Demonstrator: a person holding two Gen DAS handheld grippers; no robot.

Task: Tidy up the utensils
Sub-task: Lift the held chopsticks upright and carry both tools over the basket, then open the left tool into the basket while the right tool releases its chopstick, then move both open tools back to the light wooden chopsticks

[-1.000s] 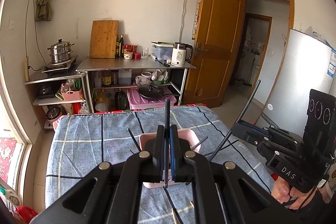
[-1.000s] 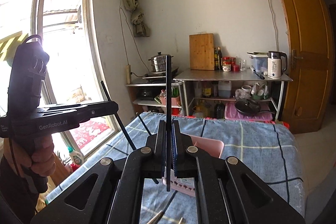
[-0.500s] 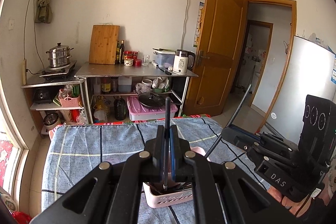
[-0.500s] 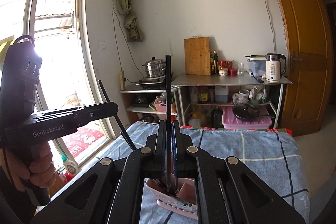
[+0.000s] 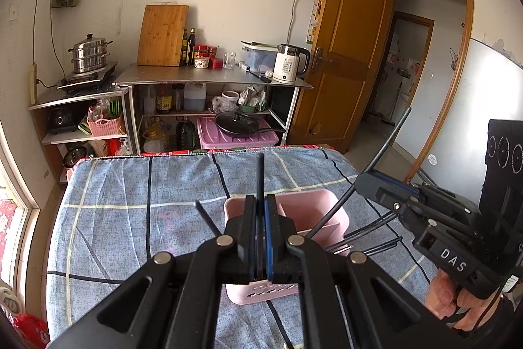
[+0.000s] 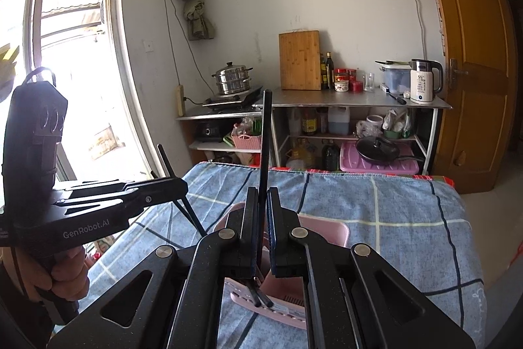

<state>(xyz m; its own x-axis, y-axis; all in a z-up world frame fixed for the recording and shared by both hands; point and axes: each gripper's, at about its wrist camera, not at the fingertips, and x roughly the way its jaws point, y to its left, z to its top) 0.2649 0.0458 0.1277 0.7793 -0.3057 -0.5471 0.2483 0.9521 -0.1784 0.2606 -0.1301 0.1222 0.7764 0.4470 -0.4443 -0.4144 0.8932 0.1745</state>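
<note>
Chopsticks: each claw grips one black stick, left [image 5: 260, 228] and right [image 6: 263, 228], above a pink basket [image 5: 336, 213] on the blue checked counter [image 5: 130, 218]; shelves [image 5: 212, 80] and door [image 5: 343, 54] far.

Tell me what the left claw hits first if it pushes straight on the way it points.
Probably the pink basket: the left claw, shut on a black chopstick, points down over it. Depth is uncertain.
</note>
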